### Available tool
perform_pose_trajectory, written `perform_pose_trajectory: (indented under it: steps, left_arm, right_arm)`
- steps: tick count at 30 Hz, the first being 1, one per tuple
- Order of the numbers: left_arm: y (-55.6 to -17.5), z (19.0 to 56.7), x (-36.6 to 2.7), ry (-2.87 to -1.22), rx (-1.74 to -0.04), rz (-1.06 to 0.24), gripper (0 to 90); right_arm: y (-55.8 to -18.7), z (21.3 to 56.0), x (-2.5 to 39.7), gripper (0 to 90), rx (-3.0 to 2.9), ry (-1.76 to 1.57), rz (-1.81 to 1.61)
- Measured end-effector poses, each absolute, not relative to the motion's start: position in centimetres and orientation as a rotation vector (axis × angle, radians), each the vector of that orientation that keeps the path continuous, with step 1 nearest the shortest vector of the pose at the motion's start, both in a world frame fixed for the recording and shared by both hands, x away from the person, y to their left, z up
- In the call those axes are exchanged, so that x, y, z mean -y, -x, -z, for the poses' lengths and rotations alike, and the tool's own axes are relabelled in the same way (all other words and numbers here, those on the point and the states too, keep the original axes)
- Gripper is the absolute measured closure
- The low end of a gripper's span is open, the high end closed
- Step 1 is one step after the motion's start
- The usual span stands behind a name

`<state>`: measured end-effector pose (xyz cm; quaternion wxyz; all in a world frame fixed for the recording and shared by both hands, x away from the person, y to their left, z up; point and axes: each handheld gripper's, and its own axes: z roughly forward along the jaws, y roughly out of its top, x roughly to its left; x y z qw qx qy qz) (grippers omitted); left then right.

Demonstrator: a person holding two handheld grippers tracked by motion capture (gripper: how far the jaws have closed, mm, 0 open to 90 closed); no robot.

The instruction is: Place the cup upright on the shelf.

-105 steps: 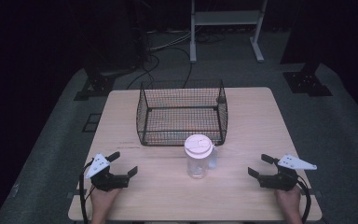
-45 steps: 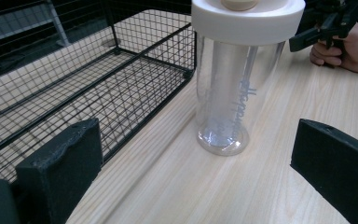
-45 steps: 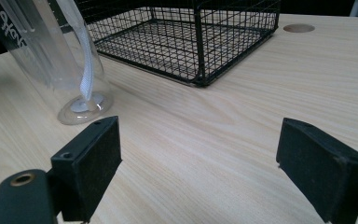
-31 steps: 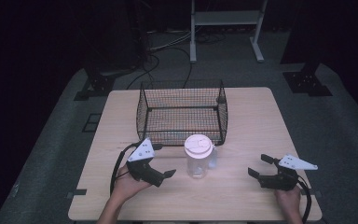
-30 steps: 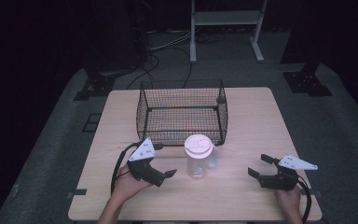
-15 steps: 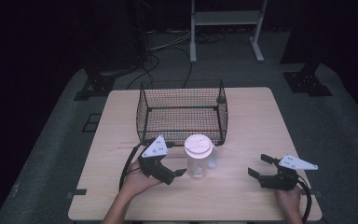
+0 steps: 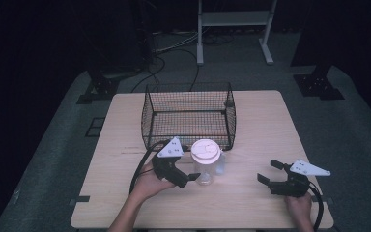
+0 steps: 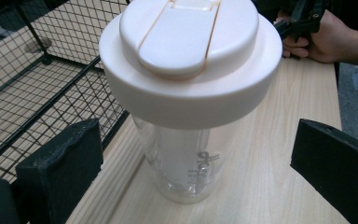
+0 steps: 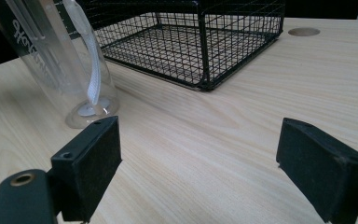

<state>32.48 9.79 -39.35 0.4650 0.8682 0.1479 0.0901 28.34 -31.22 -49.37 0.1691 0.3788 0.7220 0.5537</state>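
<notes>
a clear bottle (image 7: 206, 166) with a wide white lid (image 8: 189, 55) stands upright on the wooden worktop (image 7: 265, 130), just in front of the black wire basket (image 7: 189, 116) and apart from its near wall. the left claw (image 7: 189, 177) sits just left of the bottle, jaws spread wide to either side of its clear body without touching it. the right claw (image 7: 266, 174) rests low on the worktop well to the right of the bottle, jaws also wide apart and holding nothing. a hand (image 7: 149, 182) holds the left claw from behind.
</notes>
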Motion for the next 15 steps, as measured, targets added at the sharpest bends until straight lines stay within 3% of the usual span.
perform_pose_trajectory:
  steps: [15]
  left_arm:
    - [-34.0, 39.3, -7.9, -2.16, -0.372, -0.153, 1.2]
  right_arm:
    - [-28.4, 49.4, 31.2, 12.8, -2.064, -1.07, -1.577]
